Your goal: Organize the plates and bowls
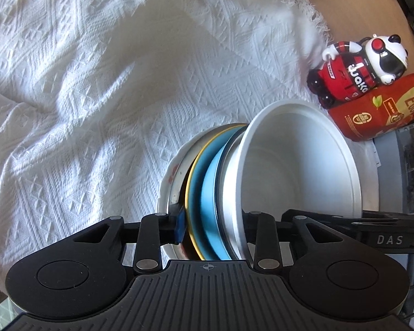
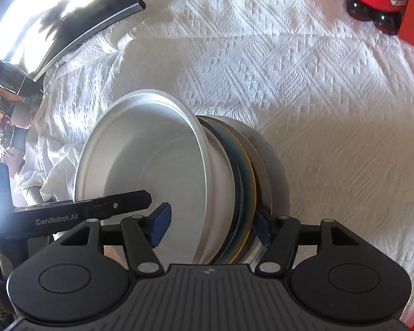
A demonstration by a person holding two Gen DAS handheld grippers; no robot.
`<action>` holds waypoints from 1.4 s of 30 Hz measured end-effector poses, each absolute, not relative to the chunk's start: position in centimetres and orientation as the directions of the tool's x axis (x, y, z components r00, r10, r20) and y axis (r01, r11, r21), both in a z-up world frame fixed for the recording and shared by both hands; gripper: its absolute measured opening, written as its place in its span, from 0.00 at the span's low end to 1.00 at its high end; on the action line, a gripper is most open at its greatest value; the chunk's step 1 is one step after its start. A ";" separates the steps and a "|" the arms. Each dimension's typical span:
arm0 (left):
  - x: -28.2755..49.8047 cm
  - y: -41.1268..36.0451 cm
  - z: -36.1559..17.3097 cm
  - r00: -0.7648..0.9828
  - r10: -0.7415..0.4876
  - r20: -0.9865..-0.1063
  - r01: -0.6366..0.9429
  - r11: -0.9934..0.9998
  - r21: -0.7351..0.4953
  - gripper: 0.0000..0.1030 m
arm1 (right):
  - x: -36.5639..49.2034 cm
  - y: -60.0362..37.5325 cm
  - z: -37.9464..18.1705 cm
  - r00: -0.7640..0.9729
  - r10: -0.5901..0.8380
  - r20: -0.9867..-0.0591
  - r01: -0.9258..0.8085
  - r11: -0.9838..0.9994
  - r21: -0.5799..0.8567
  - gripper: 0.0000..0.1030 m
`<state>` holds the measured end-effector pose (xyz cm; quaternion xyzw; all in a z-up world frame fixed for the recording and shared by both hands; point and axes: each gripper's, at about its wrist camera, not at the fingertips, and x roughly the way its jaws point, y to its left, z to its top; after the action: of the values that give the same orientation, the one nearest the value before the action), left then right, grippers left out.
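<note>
A nested stack is held on edge above the white cloth: a white bowl (image 1: 295, 162) on top, then a blue plate with a yellow rim (image 1: 207, 182), then a white plate with red marks (image 1: 168, 182) at the bottom. My left gripper (image 1: 209, 229) is shut across the stack's rims. In the right wrist view the same white bowl (image 2: 151, 160) and plates (image 2: 245, 179) sit between my right gripper's (image 2: 209, 226) fingers, which close on the stack from the opposite side. The other gripper's black finger (image 2: 96, 207) crosses the bowl's mouth.
A knitted white cloth (image 1: 96, 96) covers the surface. A red and black panda toy (image 1: 356, 69) and a red snack packet (image 1: 381, 110) lie at the right. A dark glossy screen (image 2: 63, 13) stands at the far left of the right wrist view.
</note>
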<state>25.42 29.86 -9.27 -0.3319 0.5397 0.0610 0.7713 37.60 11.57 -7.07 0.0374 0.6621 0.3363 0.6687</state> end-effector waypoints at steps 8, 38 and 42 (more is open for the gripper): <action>25.1 30.0 -8.6 0.405 -0.247 -0.880 -0.455 0.781 -0.428 0.35 | 37.0 11.5 -5.6 -0.067 0.468 -0.881 -0.453 0.773 0.445 0.63; 22.9 30.5 -1.9 0.574 -0.104 -0.812 -0.473 0.768 -0.432 0.23 | 35.1 9.8 -0.9 0.097 0.582 -0.807 -0.562 0.701 0.439 0.64; 23.2 29.9 -0.5 0.629 -0.069 -0.774 -0.451 0.779 -0.436 0.23 | 34.3 8.0 0.1 0.298 0.525 -0.797 -0.590 0.758 0.279 0.66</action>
<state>23.25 29.91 -0.53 -0.3130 0.4157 0.1127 0.8465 34.34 8.05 0.12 -0.0337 0.4808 0.3464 0.8048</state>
